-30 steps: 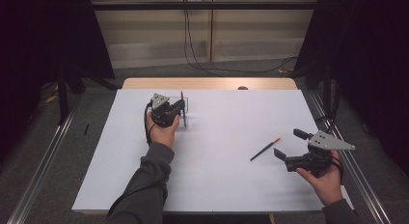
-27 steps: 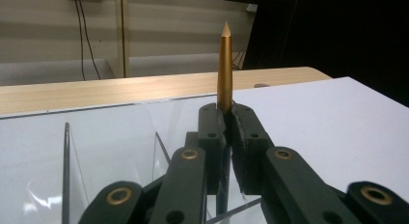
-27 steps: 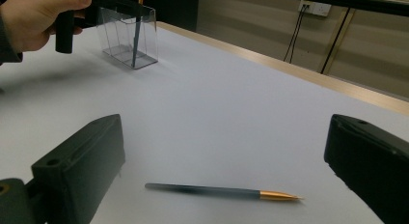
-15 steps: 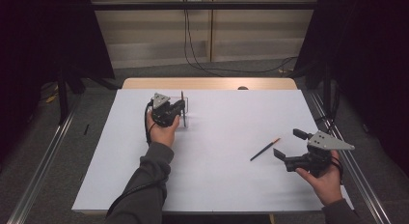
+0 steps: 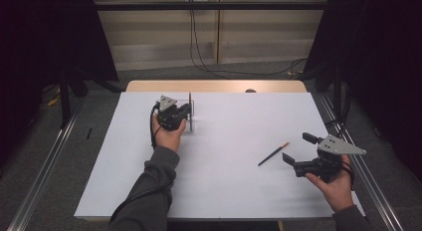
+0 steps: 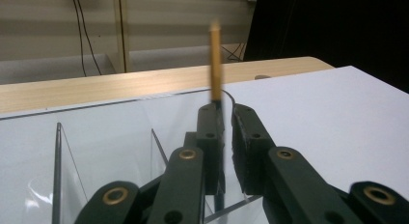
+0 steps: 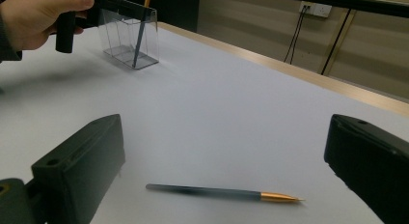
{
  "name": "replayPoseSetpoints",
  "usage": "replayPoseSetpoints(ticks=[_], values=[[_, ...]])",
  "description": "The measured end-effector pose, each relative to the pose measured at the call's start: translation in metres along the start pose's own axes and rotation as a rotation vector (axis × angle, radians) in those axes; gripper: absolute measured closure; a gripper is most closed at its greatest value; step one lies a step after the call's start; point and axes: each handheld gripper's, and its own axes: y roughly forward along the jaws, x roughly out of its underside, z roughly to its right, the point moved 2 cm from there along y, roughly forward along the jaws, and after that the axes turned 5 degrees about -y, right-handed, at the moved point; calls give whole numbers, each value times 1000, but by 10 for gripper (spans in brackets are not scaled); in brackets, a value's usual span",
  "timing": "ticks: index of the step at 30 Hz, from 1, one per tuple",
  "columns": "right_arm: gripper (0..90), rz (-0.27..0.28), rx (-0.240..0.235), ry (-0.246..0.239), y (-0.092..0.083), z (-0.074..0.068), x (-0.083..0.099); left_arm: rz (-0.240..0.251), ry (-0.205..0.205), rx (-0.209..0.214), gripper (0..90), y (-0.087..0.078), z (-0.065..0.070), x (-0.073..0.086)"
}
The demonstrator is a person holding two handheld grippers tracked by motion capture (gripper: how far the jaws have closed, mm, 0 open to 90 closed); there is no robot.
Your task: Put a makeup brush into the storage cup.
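A clear plastic pen holder (image 5: 191, 122) stands on the white table top (image 5: 229, 186) at the back left. A dark pen with a gold end (image 6: 215, 60) stands upright in it, and my left gripper (image 5: 185, 111) is shut on that pen from above. In the left gripper view the jaws (image 6: 226, 113) pinch the pen's shaft, with the holder's clear walls (image 6: 96, 151) below. A second dark pen with a gold tip (image 5: 273, 154) lies flat at the right. My right gripper (image 5: 298, 148) is open just right of it, and its jaws (image 7: 224, 137) straddle the pen (image 7: 222, 192) without touching.
The table's wooden back edge (image 5: 214, 85) runs behind the white sheet. Metal rails (image 5: 45, 166) flank the table on both sides. In the right gripper view the person's other hand (image 7: 38, 14) is beside the holder (image 7: 130, 38).
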Motion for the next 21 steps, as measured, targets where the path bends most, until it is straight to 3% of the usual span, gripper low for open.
replayPoseSetpoints(ticks=[21], values=[[1,5,-7,-1,0,-1,-1,11,14,21,769,-2,5,-7]])
